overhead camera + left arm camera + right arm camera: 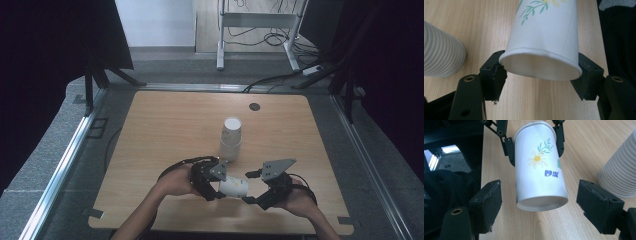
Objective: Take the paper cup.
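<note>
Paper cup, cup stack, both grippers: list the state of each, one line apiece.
Paper cup: held off the table on its side, rim end squeezed slightly oval.
Stack of cups: standing upside down on the table, untouched.
Left gripper: jaws shut on the paper cup's rim end.
Right gripper: jaws open, flanking the cup's base without touching.

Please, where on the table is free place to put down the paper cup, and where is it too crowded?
Free: the left part of the table, beside the cup stack; the far strip between the stack and the dark round spot; and the right side. Crowded: the near middle, where the left gripper holds the paper cup and the right gripper flanks it.
</note>
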### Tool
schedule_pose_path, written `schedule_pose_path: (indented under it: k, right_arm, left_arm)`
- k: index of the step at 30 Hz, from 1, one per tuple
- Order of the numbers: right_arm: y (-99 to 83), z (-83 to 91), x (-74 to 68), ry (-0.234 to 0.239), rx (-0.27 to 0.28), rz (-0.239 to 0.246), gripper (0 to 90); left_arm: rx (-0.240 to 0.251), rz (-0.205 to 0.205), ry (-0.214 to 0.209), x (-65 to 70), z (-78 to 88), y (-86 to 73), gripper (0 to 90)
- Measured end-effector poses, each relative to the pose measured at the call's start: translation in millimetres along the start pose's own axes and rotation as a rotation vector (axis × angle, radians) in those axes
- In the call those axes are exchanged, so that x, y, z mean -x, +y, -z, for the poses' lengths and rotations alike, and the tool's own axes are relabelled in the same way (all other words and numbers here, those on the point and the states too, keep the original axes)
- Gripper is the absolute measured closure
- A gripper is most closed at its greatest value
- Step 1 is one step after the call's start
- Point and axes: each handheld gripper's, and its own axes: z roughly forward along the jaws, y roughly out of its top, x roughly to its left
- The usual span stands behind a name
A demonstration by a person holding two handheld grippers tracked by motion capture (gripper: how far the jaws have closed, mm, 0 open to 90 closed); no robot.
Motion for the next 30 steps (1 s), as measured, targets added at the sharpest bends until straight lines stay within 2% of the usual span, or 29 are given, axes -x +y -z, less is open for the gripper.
schedule_pose_path:
  k: [5, 9, 13, 20, 25, 30]
  right_arm:
    - [2.8, -5.4, -1.8, 0.000, -0.044, 0.020, 20.1]
    - [5.8, -10.3, -3.5, -0.002, -0.099, 0.039, 19.7]
    - [8.9, -16.2, -4.9, 0.001, -0.149, 0.069, 19.9]
    - [12.8, -25.5, -6.5, -0.003, -0.205, 0.100, 22.2]
    - [14.0, -29.4, -7.0, -0.001, -0.229, 0.108, 24.6]
    - [13.4, -31.8, -7.1, 0.009, -0.237, 0.107, 27.0]
  left_arm:
    - [-0.055, -0.028, -0.004, 0.1, 1.1, 8.5, 33.6]
    - [-0.114, -0.056, 0.005, 1.6, 0.3, 14.8, 33.5]
    - [-0.150, -0.080, 0.003, 2.3, -0.8, 19.7, 33.4]
    - [-0.189, -0.110, 0.005, 4.9, -1.7, 27.1, 33.4]
    - [-0.215, -0.124, 0.013, 6.6, -3.7, 30.6, 33.4]
    - [-0.218, -0.139, 0.006, 8.6, -5.2, 33.6, 33.3]
